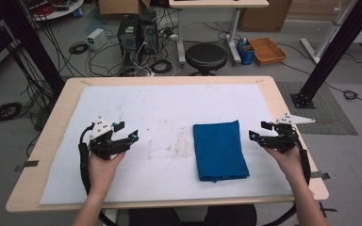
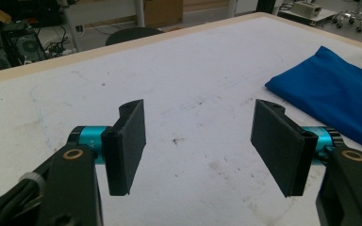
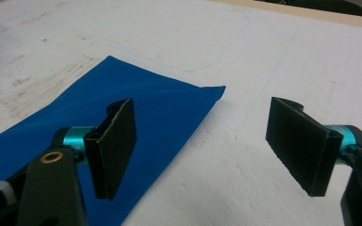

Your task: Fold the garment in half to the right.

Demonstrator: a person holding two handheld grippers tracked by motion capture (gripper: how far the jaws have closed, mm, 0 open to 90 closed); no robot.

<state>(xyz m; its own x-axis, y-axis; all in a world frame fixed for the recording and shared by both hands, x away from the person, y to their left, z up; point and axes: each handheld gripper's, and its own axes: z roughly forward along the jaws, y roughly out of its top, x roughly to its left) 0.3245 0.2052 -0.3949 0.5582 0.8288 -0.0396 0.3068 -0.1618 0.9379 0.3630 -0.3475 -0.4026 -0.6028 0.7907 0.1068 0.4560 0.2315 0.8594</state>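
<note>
Flanking folded blue cloth (image 1: 219, 150), apart: L tongs (image 1: 126, 131), R tongs (image 1: 259, 130), agape.

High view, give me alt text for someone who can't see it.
A folded blue cloth lies flat on a white sheet covering a wooden table, between two hand-held grippers. The left gripper and the right gripper both stand open and empty, apart from the cloth.

- Blue cloth (image 1: 219, 149): folded into a neat rectangle, lying flat (a few soft wrinkles) on the table's white sheet, right of centre, nearer the front edge.
</note>
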